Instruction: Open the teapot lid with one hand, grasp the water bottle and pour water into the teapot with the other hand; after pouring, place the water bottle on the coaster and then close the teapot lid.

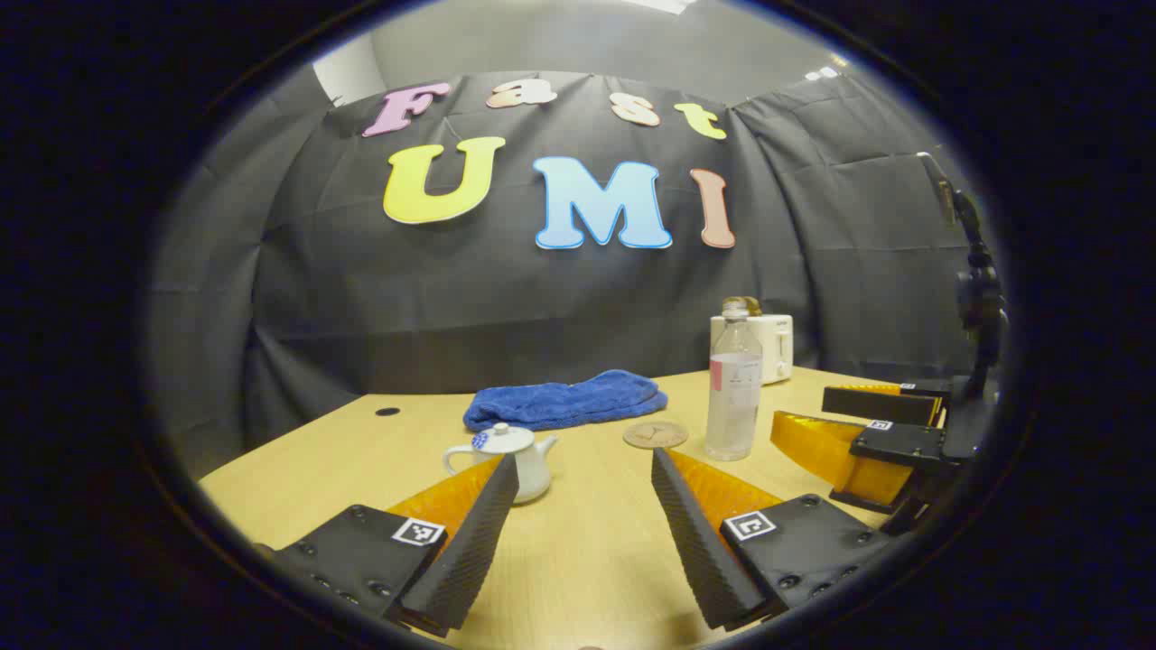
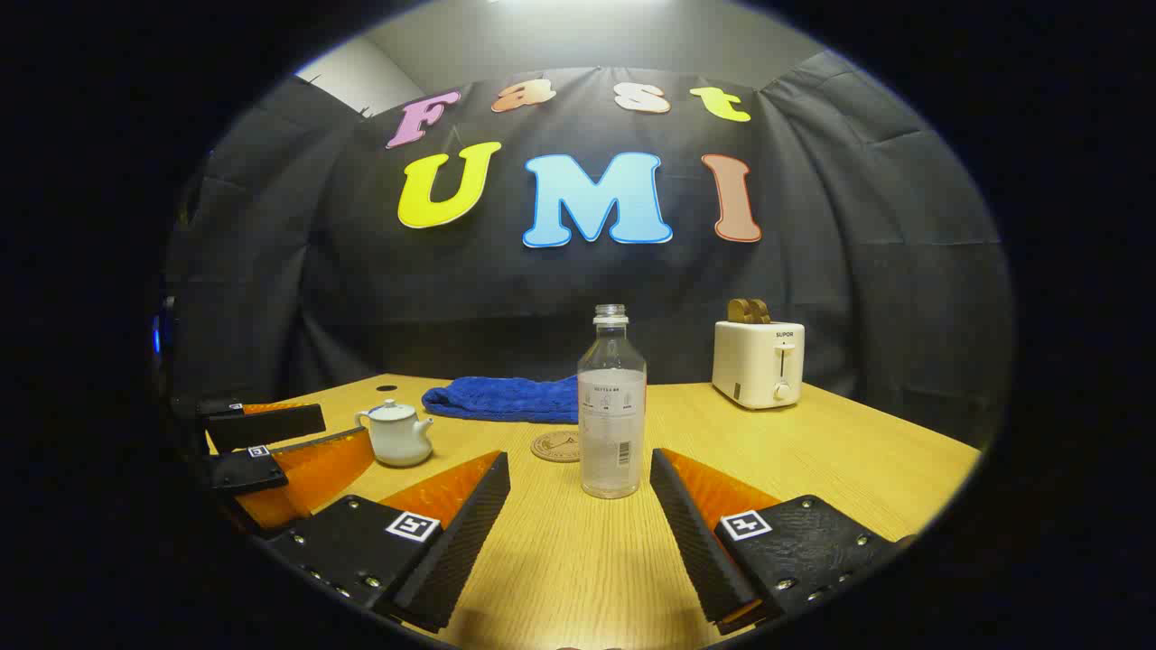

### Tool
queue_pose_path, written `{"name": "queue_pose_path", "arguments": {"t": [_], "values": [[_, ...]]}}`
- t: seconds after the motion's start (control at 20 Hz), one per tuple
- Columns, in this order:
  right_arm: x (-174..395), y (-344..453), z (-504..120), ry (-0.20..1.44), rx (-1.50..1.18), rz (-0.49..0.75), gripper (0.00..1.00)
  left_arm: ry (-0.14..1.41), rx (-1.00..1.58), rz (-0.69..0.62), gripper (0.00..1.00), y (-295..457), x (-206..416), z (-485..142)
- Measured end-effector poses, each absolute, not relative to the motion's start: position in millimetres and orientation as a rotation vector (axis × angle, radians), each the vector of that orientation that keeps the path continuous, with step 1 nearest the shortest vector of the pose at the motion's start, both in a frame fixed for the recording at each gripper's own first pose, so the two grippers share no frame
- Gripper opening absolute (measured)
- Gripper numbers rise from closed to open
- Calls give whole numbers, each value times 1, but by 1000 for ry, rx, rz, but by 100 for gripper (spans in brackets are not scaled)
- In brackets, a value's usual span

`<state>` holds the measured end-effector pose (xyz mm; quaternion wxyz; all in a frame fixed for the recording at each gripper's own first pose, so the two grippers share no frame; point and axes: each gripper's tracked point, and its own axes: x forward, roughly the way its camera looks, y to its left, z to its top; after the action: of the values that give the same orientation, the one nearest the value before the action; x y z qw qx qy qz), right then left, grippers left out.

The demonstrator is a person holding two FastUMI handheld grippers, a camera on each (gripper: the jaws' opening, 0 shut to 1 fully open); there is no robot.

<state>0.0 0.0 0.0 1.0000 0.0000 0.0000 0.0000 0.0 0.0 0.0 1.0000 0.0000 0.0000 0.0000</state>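
A small white teapot [image 1: 506, 456] with its lid [image 1: 502, 438] on stands on the wooden table [image 1: 587, 560], just beyond my left finger's tip. My left gripper [image 1: 585, 469] is open and holds nothing. The clear water bottle [image 2: 612, 415] stands upright right in front of my open right gripper [image 2: 580, 465], a little beyond its fingertips. Behind the bottle lies a round brown coaster [image 2: 555, 446]. In the left gripper view the bottle [image 1: 733, 393] and the coaster [image 1: 655, 434] sit to the right, with the right gripper [image 1: 799, 408] beside them. The right gripper view has the teapot [image 2: 396, 435] next to the left gripper [image 2: 348, 431].
A folded blue towel [image 1: 564, 402] lies at the back of the table, behind the teapot and coaster. A white toaster [image 2: 757, 363] with bread in it stands at the back right. A small dark hole [image 1: 387, 412] marks the table's back left.
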Motion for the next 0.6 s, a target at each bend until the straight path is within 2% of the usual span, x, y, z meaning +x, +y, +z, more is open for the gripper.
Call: {"name": "queue_pose_path", "arguments": {"t": [0.15, 0.5, 0.6], "values": [[-5, -3, 10, -1, -26, -20, 97, 51, 21, 75, 100, 3, 0, -5], [-16, -8, 46, -57, -44, -42, 97, 12, -102, 106, 100, 30, 9, 34], [-13, -8, 52, -62, -52, -39, 97, 12, -100, 104, 94, 30, 11, 37]]}}
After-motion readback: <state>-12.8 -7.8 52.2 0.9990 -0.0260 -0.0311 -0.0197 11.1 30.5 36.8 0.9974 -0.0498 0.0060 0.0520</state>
